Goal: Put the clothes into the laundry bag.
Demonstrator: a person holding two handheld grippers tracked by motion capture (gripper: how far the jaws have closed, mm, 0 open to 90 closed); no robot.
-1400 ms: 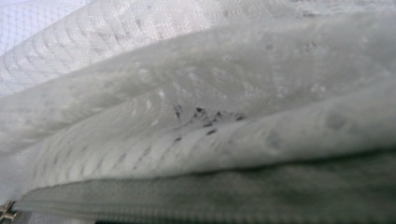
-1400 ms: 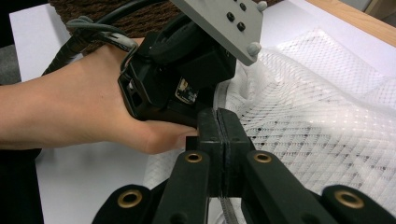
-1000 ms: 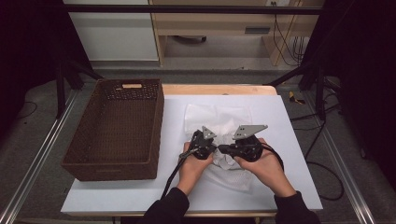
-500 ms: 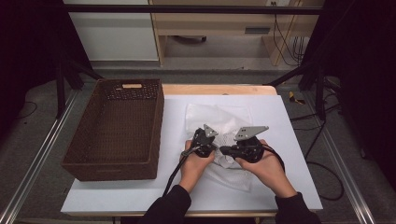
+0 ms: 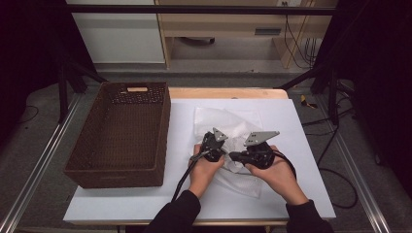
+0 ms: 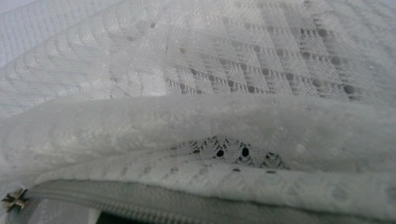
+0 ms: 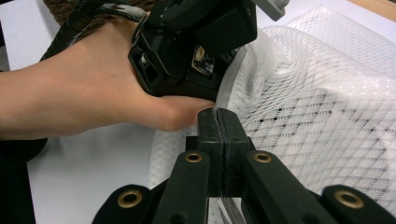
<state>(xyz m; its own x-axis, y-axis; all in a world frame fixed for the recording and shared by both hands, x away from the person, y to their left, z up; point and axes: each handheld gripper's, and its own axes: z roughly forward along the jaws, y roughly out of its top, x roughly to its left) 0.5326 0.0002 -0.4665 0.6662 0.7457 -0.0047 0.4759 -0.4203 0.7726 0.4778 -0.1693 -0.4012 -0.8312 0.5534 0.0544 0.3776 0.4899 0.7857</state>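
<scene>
A white mesh laundry bag (image 5: 233, 122) lies crumpled on the white table (image 5: 121, 204), right of centre. My right gripper (image 5: 233, 156) points left, and its jaws (image 7: 218, 114) are shut on the bag's zipper edge. My left gripper (image 5: 217, 145) sits close beside it, pressed into the bag. Its black body (image 7: 196, 42) and the hand holding it are seen in the right gripper view, its jaws hidden by the mesh (image 7: 327, 93). The left gripper view is very close to the mesh (image 6: 224, 84), with the grey zipper (image 6: 140, 198) and its metal pull (image 6: 14, 199) at the bottom.
A dark brown wicker basket (image 5: 163, 131) stands on the left part of the table, empty inside. Black cables trail from both grippers toward the near table edge. Beyond the far edge are a wooden shelf and floor cables.
My left gripper has shifted slightly up and tilted at the bag, so its grey plate now faces the camera. The right gripper has stayed still.
</scene>
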